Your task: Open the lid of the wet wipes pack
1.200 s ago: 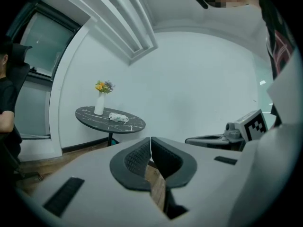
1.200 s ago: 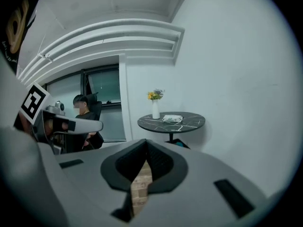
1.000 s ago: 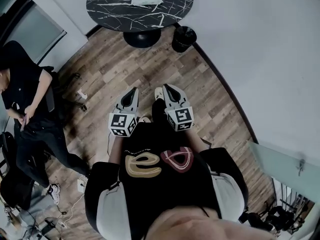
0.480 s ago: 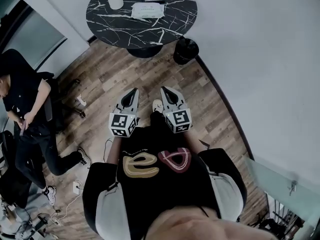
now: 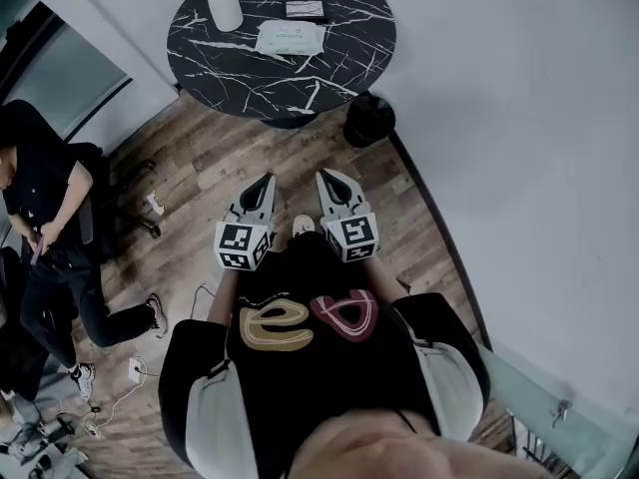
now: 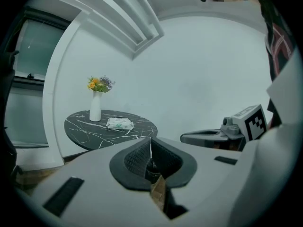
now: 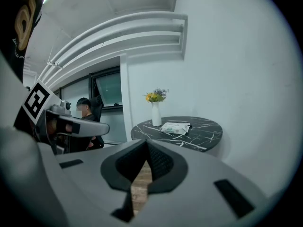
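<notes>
Evidently nothing is completed: the wet wipes pack [image 5: 290, 37] is seen well ahead of the jaws, apparently unopened; left gripper [image 5: 267, 179] and right gripper [image 5: 325, 176] are held closed, empty.

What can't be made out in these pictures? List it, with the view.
- Wet wipes pack: too small in all views to show its lid.
- Flat item beyond it: print unreadable, head view.
- Seated person: cut off by head view's left edge.
- Table: far rim cut by head view's top edge.
</notes>
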Demonstrator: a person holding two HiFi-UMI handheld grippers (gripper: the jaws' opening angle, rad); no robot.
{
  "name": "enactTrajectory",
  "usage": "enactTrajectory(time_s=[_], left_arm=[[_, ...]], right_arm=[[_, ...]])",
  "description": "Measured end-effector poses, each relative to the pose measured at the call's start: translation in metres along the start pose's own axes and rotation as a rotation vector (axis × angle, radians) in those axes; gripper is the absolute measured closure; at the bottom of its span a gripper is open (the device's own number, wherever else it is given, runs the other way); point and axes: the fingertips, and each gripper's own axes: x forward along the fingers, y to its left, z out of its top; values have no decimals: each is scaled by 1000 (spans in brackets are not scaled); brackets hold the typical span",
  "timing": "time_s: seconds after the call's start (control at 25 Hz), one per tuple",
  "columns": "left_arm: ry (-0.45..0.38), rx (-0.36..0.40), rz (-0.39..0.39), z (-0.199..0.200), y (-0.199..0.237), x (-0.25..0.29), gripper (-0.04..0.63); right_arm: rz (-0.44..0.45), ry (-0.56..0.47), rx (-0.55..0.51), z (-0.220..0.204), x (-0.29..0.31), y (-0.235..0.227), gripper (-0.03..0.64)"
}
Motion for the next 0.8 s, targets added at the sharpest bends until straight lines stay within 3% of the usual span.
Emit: enactTrajectory(time_s=[0.36,0.8], left_arm=[[-11,-31,42,7,3,33,577],[-12,-26,32,11,14,51,577]], right_arm=[[34,2,-4,4,15,-28,606],[24,28,-10,2,32,-37,606]])
